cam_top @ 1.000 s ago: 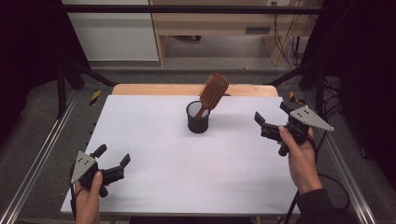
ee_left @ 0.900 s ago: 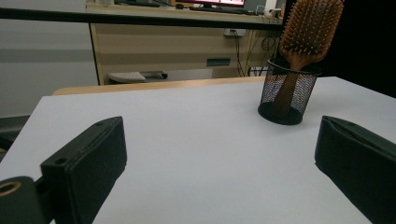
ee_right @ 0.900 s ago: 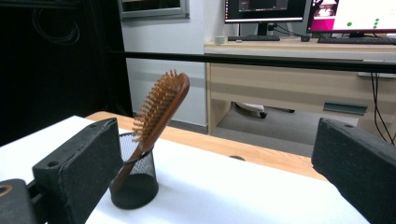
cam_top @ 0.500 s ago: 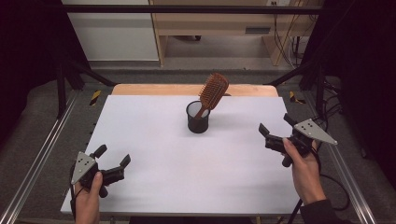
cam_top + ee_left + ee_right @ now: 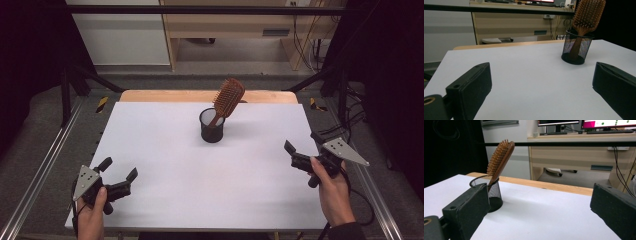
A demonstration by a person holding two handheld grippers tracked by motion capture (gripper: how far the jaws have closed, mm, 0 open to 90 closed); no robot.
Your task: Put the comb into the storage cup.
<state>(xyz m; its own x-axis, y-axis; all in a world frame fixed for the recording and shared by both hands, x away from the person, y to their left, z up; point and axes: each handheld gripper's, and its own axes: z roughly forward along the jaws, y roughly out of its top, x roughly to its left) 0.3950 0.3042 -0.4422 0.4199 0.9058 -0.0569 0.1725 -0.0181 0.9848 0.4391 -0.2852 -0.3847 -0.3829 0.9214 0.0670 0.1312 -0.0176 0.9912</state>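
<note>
Right gripper has drawn back from the hairbrush, jaws spread; left gripper unmoved, released.

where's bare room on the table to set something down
Nearly all of the white table is bare: the wide stretch between the left gripper and right gripper, and both sides of the mesh cup. The one occupied spot is the cup holding the hairbrush, far centre.

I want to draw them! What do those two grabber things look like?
Each gripper, left and right, is black with two chunky, blocky jaws and a grey three-cornered plate on top. A dark cable trails from the right one. The right hand ends in a dark sleeve cuff.
</note>
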